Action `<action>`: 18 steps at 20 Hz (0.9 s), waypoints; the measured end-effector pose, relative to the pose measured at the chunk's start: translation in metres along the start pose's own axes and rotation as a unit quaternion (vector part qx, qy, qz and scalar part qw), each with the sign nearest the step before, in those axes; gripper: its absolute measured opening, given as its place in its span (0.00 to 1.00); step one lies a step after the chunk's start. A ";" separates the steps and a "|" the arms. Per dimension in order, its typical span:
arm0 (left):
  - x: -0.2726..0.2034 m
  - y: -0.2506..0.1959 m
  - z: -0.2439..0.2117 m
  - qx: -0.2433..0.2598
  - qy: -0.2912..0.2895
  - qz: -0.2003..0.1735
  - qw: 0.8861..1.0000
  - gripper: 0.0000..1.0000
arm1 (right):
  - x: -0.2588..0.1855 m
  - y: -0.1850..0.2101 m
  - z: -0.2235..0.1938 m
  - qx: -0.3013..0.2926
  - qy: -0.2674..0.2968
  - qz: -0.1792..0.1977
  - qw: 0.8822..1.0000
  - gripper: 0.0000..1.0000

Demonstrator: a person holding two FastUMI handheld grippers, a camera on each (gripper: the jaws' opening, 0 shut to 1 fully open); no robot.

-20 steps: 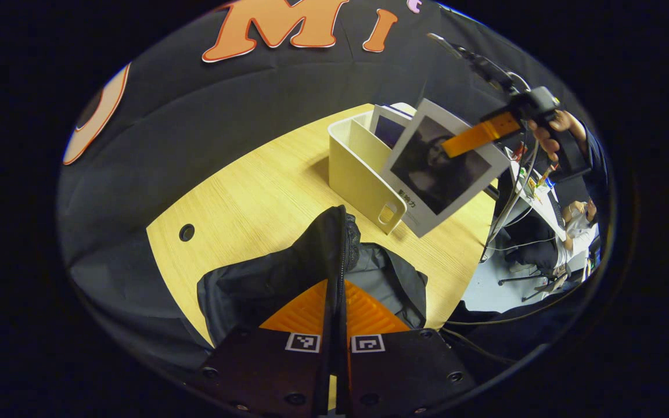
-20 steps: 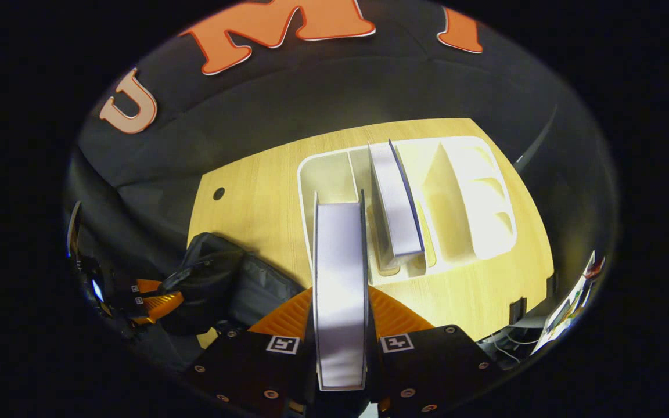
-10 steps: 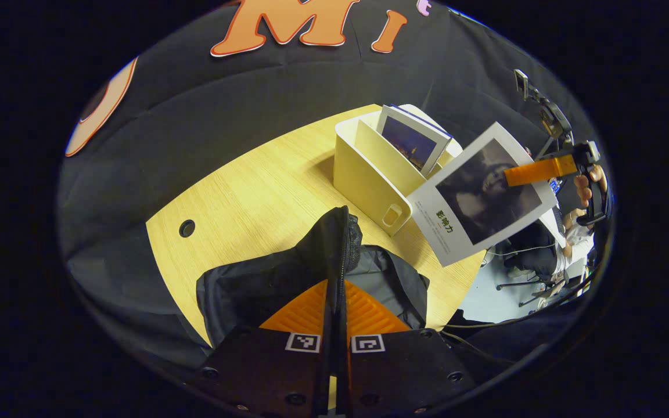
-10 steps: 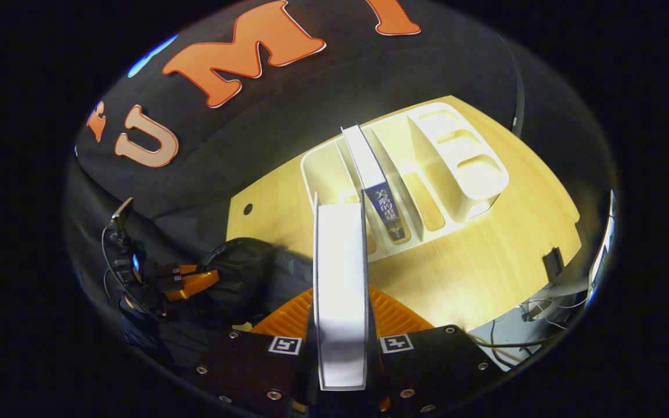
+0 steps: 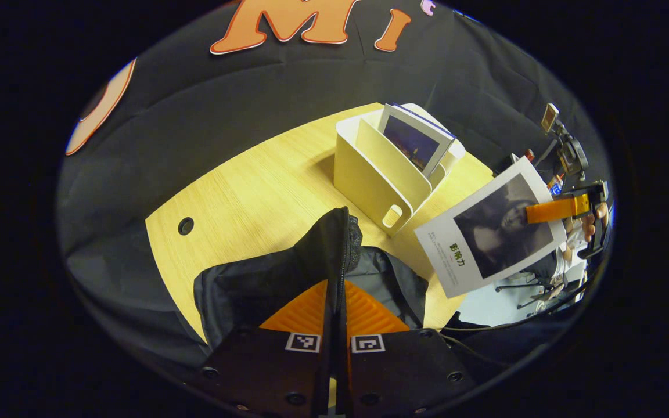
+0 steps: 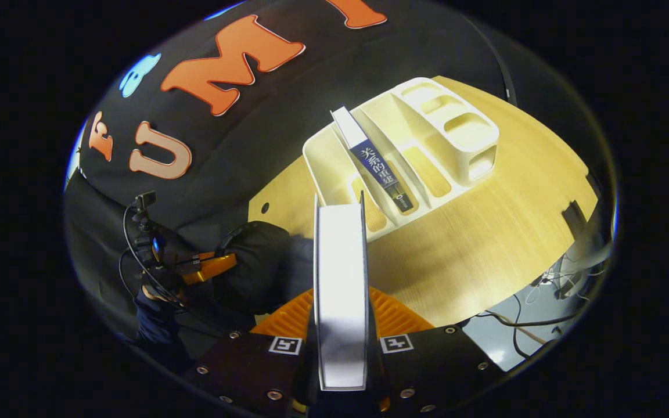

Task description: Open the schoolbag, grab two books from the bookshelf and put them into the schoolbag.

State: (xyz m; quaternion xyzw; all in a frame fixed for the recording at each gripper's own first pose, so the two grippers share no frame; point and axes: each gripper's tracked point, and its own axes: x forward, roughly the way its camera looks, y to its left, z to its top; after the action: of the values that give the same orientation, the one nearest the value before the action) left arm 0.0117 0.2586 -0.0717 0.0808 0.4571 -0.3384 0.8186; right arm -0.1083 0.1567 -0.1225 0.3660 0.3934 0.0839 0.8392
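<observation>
The right gripper is pinching the first book between its fingers, carrying it clear of the shelf and out past the bench edge. The left gripper is clamping the bag's rim, fingers pressed together on the fabric, holding the mouth up. The second book is standing in the shelf, waiting. Judging by this, the first book is in transit; next it needs swinging back over the bag, lining up edge-first with the opening and lowering in while the left keeps the rim lifted. Compared with a second ago, the book has swung lower and farther from the shelf; the bag is sitting unchanged.
</observation>
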 end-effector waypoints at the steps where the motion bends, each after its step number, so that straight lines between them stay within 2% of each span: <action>1: 0.000 -0.001 0.001 -0.003 -0.002 0.002 1.000 0.05 | 0.003 0.002 -0.006 0.009 0.000 0.012 1.000 0.34; 7: -0.003 -0.007 -0.001 -0.009 -0.006 0.004 1.000 0.06 | 0.037 0.031 -0.030 0.058 0.001 0.098 0.993 0.33; 14: -0.005 -0.011 0.001 -0.014 -0.009 0.011 1.000 0.05 | 0.093 0.055 -0.042 0.098 0.006 0.161 0.982 0.33; 18: -0.005 -0.011 0.003 -0.015 -0.010 0.011 1.000 0.05 | 0.120 0.054 -0.046 0.119 0.005 0.169 0.978 0.33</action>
State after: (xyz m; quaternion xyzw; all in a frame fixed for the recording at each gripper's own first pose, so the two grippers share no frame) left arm 0.0048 0.2514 -0.0638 0.0699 0.4531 -0.3230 0.8280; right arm -0.0525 0.2722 -0.1773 0.5238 0.3375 0.1794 0.7612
